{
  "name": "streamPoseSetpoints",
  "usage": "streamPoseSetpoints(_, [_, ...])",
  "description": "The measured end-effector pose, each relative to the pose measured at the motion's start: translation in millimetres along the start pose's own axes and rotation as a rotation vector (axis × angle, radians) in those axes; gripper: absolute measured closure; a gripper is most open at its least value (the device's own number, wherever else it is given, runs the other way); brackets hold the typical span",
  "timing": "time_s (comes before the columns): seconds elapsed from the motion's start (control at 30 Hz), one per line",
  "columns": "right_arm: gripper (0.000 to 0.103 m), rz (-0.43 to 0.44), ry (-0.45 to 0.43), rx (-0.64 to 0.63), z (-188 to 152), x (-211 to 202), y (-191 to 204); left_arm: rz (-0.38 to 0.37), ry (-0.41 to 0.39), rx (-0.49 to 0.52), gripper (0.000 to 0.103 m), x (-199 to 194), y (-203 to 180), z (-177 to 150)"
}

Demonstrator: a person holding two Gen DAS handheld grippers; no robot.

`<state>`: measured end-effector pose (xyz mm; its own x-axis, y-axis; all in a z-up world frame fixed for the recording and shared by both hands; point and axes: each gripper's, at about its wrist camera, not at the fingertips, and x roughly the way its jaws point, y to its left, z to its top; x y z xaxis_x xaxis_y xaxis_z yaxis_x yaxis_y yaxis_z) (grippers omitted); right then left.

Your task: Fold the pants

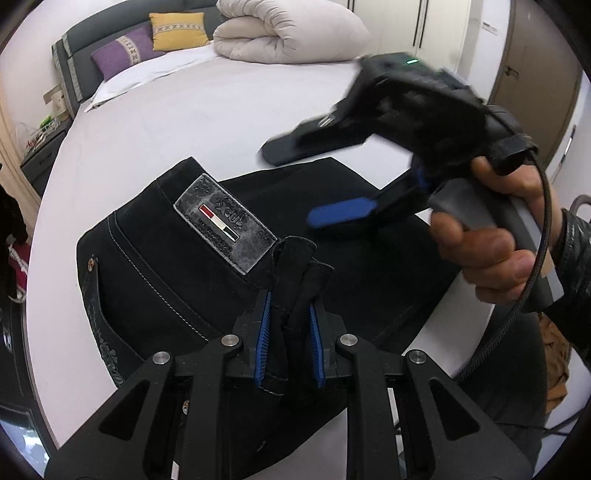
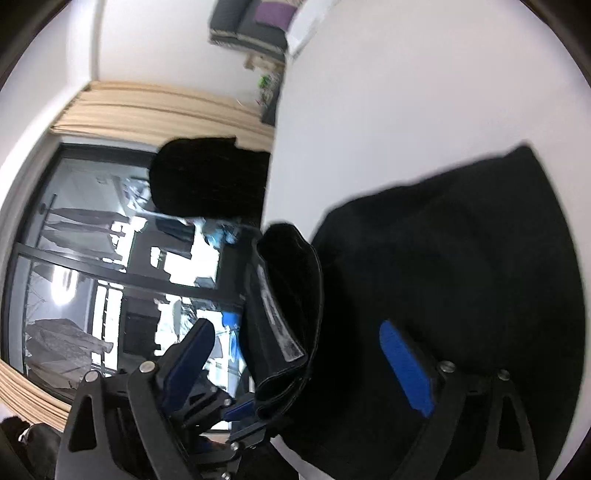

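In the left wrist view, the left hand-held gripper [image 1: 290, 325] is pinching a bunched fold of the black pants [image 1: 177, 280] between its two blue pads [image 1: 264, 332]; the fabric is standing up between the fingers, which are almost pressed together. The pants are lying folded on the white bed [image 1: 207, 122], near the camera, with the grey leather label [image 1: 225, 223] facing up and a stitched back pocket showing to the left of it. To the right, a bare hand [image 1: 495, 236] is holding the grey handle of the right hand-held gripper [image 1: 295, 184]. This gripper is hanging over the far right part of the pants, and its jaws are spreading wide, with nothing between them. A black cable is running down from it. At the far end of the bed, a rolled beige duvet [image 1: 288, 33] is lying, and a yellow pillow [image 1: 179, 31] and a purple pillow [image 1: 123, 53] are leaning against the dark headboard.

In the right wrist view, the picture is turned sideways and a little blurred. The right hand-held gripper [image 2: 299, 339] is standing wide open; its blue finger pads [image 2: 406, 369] are well apart and are touching no fabric that I can see. The black pants [image 2: 461, 266] are covering the right side, lying on the white bed [image 2: 388, 92]. Between the fingers, a thick fold of the pants is rising up, held by the left hand-held gripper [image 2: 258, 406] at the lower middle. On the left side, a large window [image 2: 92, 258] with beige curtains is showing.
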<state>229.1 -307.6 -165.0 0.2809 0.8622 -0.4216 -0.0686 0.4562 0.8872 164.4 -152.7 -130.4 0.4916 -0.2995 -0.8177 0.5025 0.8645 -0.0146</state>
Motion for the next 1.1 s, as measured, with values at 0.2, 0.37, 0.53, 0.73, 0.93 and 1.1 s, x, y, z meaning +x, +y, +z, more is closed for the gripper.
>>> streamPoseSetpoints(0.2, [0.028,0.012,0.118,-0.021,13.9,44.2,3.9,-0.013,-0.006,-0.003,0.085,-1.8,14.3,-5.7])
streamPoseSetpoints(0.37, [0.072,-0.045,0.157,-0.041,21.0,67.5,6.0,-0.010,-0.014,-0.011,0.086,-6.4,19.1,-12.2])
streamPoseSetpoints(0.53, [0.088,-0.123,0.105,-0.123,15.0,61.4,22.4,-0.024,-0.020,-0.007,0.087,-12.3,18.7,-10.5])
streamPoseSetpoints(0.73, [0.089,-0.193,0.048,-0.203,16.0,19.8,34.3,-0.063,-0.049,0.049,0.087,-14.4,-0.1,1.7])
streamPoseSetpoints(0.93, [0.089,-0.259,-0.013,-0.193,18.3,-40.4,23.5,-0.130,-0.084,0.142,0.087,-6.3,-41.4,27.4])
streamPoseSetpoints(1.1, [0.089,-0.299,-0.028,-0.145,13.5,-65.1,-5.3,-0.165,-0.054,0.188,0.087,10.3,-64.4,28.0])
